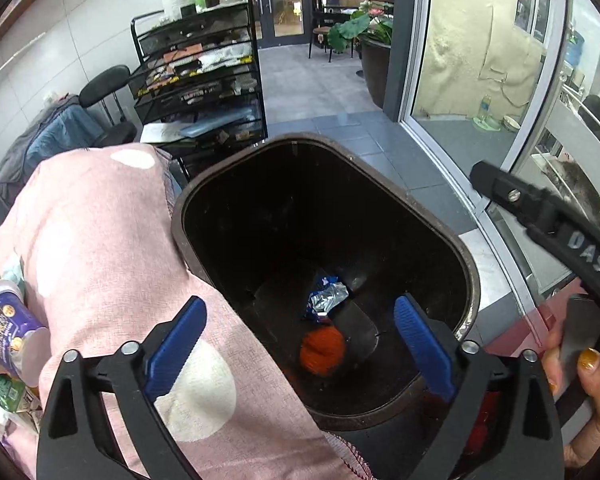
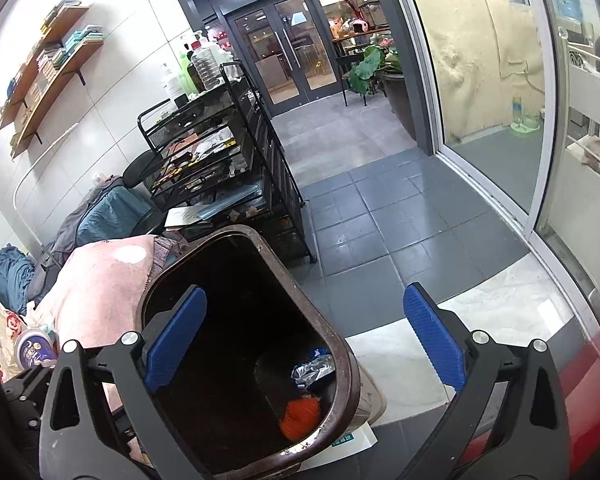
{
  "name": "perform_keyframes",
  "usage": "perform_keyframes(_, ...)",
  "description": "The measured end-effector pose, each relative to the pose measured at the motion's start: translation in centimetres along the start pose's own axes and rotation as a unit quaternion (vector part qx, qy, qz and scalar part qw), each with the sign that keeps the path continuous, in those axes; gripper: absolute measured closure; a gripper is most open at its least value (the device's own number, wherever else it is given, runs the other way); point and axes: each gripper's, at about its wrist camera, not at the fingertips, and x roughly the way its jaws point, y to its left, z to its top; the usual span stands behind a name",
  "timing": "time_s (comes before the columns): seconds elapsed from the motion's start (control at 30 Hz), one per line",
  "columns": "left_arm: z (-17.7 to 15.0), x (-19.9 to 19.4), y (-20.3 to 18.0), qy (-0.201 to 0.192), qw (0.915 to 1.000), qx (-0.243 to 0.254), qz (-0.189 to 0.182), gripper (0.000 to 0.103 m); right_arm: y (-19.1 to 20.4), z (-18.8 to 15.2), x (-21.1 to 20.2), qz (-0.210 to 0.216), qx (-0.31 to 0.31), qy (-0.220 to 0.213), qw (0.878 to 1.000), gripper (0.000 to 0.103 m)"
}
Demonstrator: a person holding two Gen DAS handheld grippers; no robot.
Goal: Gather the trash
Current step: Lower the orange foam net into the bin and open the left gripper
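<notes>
The trash that is left for you sits to the left of the bin [image 1: 324, 280]: a purple-and-white cup [image 1: 8, 320] lying at the edge of the pink spotted cloth [image 1: 100, 260], with a green-printed carton [image 1: 6, 394] and crumpled paper just below it. The cup looks light and thin-walled, probably slick on its printed side, so I would take it across the body near the rim, where it should be stiffest, and squeeze gently. The carton and paper should crush easily; pinch them anywhere.

Your left gripper [image 1: 300, 352] hangs over the bin mouth with its blue pads spread wide and nothing between them. Your right gripper [image 2: 306, 344] is likewise spread and empty, over the bin's right rim.

Inside the bin, at the bottom, lie an orange ball of something fuzzy [image 1: 322, 350] and, beyond it, a crumpled foil wrapper [image 1: 326, 296]; both are already collected.

The cloth rises in a hump between the bin and the cup, so I expect you must lift over it, and loose folds could snag a pad. Your right hand [image 1: 588, 396] and its tool are close on the bin's right.

Beyond the bin stands a black wire rack [image 2: 220, 168], with a chair [image 2: 140, 176] to its left, and glass doors [image 2: 288, 48] far behind.
</notes>
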Motion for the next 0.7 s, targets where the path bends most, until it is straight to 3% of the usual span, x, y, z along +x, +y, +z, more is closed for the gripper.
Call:
perform_keyframes(0.37,-2.0,-4.6,1.5,-0.051,0.9986,-0.016,0.006,0.005,2.0,-0.8,0.4,0.024,-0.023,0.011,0.999,0.006)
perform_keyframes(0.7,-5.2,-9.5,4.5,-0.115,0.9903,-0.048,0.061,0.005,7.4,-1.9,-0.9,0.080,-0.076,0.013,0.994,0.006)
